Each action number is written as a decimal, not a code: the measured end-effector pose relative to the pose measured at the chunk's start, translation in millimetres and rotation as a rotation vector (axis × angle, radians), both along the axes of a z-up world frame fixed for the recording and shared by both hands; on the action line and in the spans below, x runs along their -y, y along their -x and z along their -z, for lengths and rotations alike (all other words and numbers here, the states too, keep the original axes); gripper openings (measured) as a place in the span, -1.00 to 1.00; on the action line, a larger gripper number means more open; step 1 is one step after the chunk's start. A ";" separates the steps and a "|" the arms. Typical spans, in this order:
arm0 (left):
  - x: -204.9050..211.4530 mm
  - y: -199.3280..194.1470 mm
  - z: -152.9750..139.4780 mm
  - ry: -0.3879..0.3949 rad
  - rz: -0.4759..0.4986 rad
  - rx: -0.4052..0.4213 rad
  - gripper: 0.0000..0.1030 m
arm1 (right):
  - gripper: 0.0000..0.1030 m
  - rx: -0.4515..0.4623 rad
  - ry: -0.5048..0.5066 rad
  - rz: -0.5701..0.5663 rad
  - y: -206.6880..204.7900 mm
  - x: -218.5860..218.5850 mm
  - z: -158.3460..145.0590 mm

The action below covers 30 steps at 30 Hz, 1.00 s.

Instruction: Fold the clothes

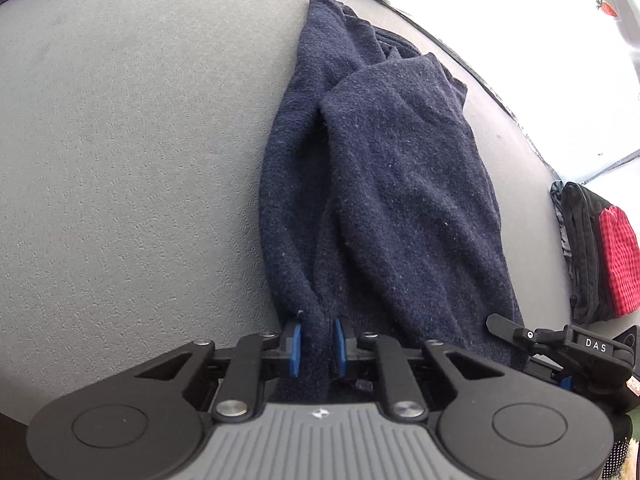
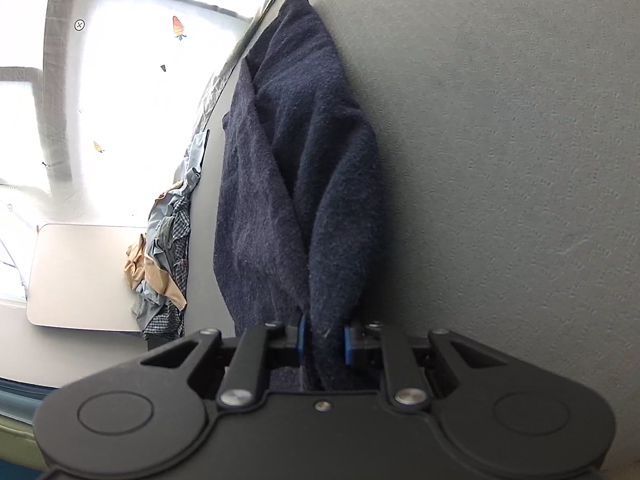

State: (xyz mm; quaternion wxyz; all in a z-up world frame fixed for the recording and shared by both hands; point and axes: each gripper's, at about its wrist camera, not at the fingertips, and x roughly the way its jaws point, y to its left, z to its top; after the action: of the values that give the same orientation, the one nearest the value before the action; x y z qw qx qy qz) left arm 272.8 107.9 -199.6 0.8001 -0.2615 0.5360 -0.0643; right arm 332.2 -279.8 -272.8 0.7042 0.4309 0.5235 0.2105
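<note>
left gripper (image 1: pixel 317 346) clamps navy garment (image 1: pixel 384 184) | right gripper (image 2: pixel 325 340) likewise, seemingly | garment stretches ahead

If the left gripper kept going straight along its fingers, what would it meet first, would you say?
The navy garment itself: the left gripper is already shut on its near end, and the cloth stretches straight ahead over the grey table.

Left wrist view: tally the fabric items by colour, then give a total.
Navy: 1, the navy garment lying on the grey table, clamped in the left gripper
Black: 1, the black folded cloth
Red checked: 1, the red checked cloth beside it
Total: 3
</note>
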 end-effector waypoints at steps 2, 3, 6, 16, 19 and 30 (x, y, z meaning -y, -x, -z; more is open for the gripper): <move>0.7 2.9 -12.0 0.024 0.001 0.039 -0.69 | -0.67 0.005 -0.064 0.028 1.1 3.5 -8.0; 0.9 4.6 -19.1 0.038 0.005 0.063 -0.70 | -0.67 0.006 -0.093 0.038 1.5 4.6 -11.4; -1.7 9.9 -45.3 0.088 0.016 0.146 -0.71 | -0.68 0.031 -0.206 0.065 3.3 8.4 -34.4; -21.8 39.6 -86.9 0.252 -0.058 0.212 -0.72 | -0.69 -0.017 -0.361 0.163 32.8 27.0 -56.5; -23.4 31.0 -76.8 0.257 -0.070 0.181 -0.72 | -0.69 -0.080 -0.387 0.205 31.9 26.1 -41.9; -26.3 -17.3 -85.1 0.270 -0.095 0.231 -0.72 | -0.69 -0.097 -0.419 0.259 -7.2 17.7 -44.2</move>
State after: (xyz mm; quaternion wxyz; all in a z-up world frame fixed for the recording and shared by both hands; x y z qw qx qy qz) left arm 290.1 134.3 -114.5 0.8161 -0.3825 0.4140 -0.1275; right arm 339.4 -297.5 -228.6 0.5946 0.6406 0.4422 0.2015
